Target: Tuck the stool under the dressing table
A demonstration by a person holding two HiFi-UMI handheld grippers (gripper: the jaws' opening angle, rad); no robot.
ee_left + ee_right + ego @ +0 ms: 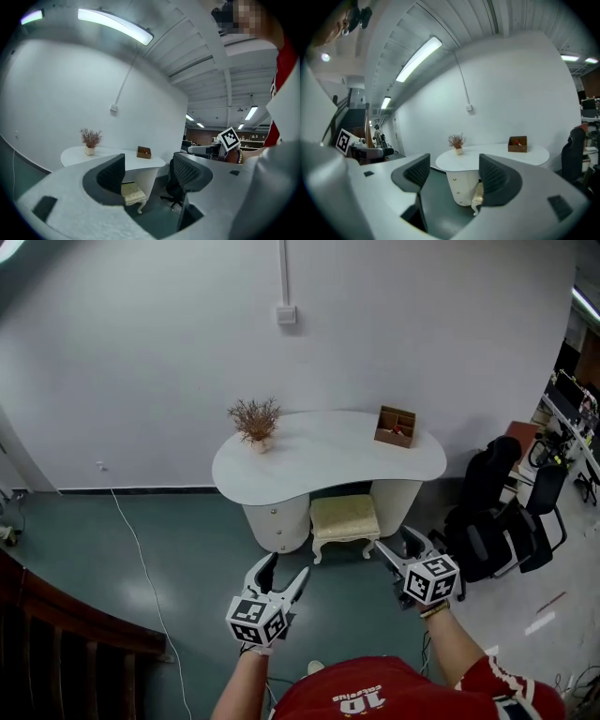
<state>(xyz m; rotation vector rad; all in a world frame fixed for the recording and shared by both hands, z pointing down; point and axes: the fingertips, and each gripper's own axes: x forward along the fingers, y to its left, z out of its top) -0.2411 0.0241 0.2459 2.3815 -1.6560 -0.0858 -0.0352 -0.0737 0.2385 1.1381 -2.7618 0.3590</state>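
Observation:
A cream padded stool with white curved legs stands partly under the white kidney-shaped dressing table, its front half sticking out toward me. The stool also shows in the left gripper view and, half hidden by a jaw, in the right gripper view. My left gripper is held up in the air short of the stool, jaws open and empty. My right gripper hovers just right of the stool, open too, with nothing between its jaws.
A small pot of dried twigs and a brown wooden box sit on the table top. Black office chairs stand to the right. A white cable runs across the green floor at left; dark wooden furniture fills the lower left.

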